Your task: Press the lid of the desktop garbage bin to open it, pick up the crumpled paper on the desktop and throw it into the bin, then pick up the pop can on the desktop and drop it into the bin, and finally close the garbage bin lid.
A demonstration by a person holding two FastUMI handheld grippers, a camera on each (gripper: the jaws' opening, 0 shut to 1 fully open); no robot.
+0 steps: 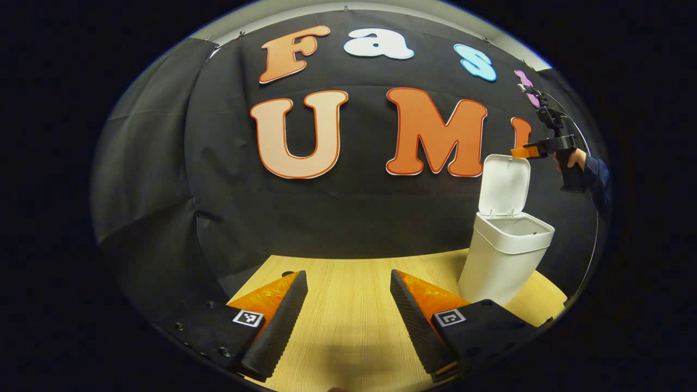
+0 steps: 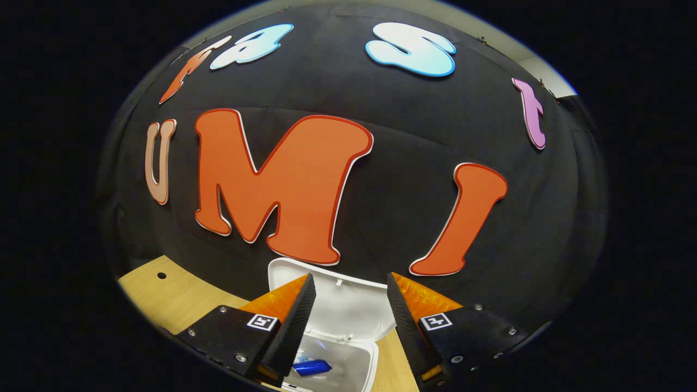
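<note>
Bin (image 1: 503, 256): on table (image 1: 354, 305), lid (image 1: 505, 185) raised upright. Can (image 2: 311, 367): seen lying inside bin. Paper: location not told. Right tool (image 2: 348, 321): spread, empty, held above bin mouth. Left tool (image 1: 348, 321): spread, empty, over table. Lid judged ready for pressing down; top edge to be pushed forward gently.

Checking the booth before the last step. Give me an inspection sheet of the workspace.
Surface: wooden table, bare where seen.
Job's things: white bin upright, lid raised; blue can lies inside.
Clutter: nothing seen.
Grippers: left gripper above the table, jaws apart, holding nothing; right gripper above the open bin, jaws apart, holding nothing.
Cables: thin cable beside the bin.
Surroundings: black cloth wall.
</note>
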